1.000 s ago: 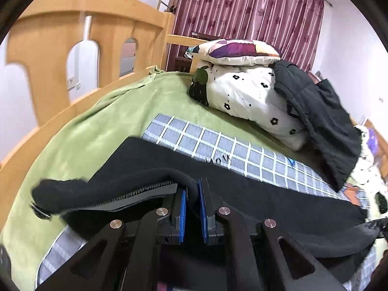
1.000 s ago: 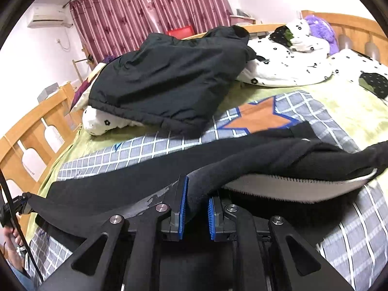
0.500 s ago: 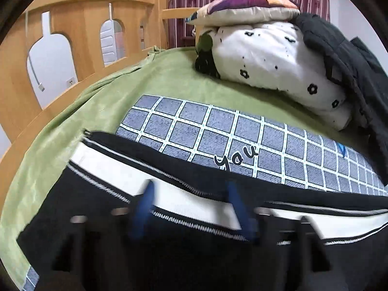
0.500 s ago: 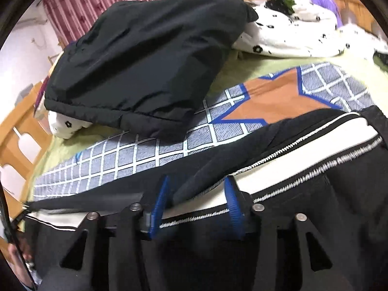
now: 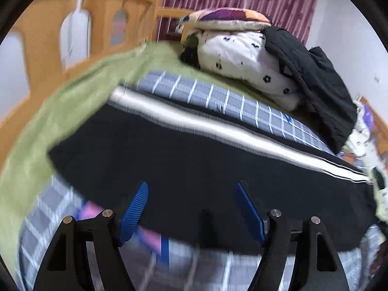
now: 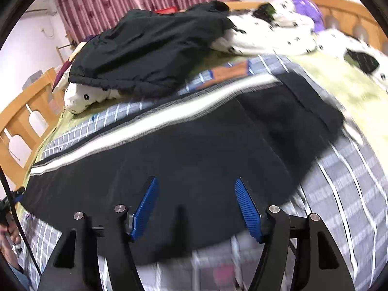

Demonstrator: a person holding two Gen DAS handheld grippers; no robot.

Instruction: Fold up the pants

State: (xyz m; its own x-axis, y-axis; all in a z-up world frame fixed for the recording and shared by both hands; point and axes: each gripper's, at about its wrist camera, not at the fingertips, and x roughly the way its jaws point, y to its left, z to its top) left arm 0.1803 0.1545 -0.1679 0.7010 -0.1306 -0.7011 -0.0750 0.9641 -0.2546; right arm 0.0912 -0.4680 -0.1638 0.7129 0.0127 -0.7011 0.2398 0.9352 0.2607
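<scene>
Black pants [image 5: 194, 160] with a white side stripe [image 5: 218, 126] lie flat across the checked bedspread, one leg folded over the other. My left gripper [image 5: 192, 194] hovers over their near edge, its jaws opening, nothing pinched between the blue pads [image 5: 135, 208]. In the right wrist view the same pants [image 6: 194, 150] spread out with the stripe [image 6: 145, 123] along the far side. My right gripper [image 6: 196, 191] sits above the near hem, jaws opening, with cloth below but not gripped by the pads [image 6: 247, 208]. Both views are blurred.
A black jacket [image 6: 150, 48] lies over white spotted bedding [image 6: 264, 34] at the far side. A pillow pile [image 5: 232, 46] sits by the wooden bed rail [image 5: 97, 24]. A green sheet [image 5: 48, 121] borders the checked bedspread [image 6: 344, 181]. A person's hand [image 6: 9, 232] shows at left.
Both grippers let go of the pants fold they held a second ago and opened wide. The lifted leg now lies flat on the bed, and both grippers have drawn back toward the near edge.
</scene>
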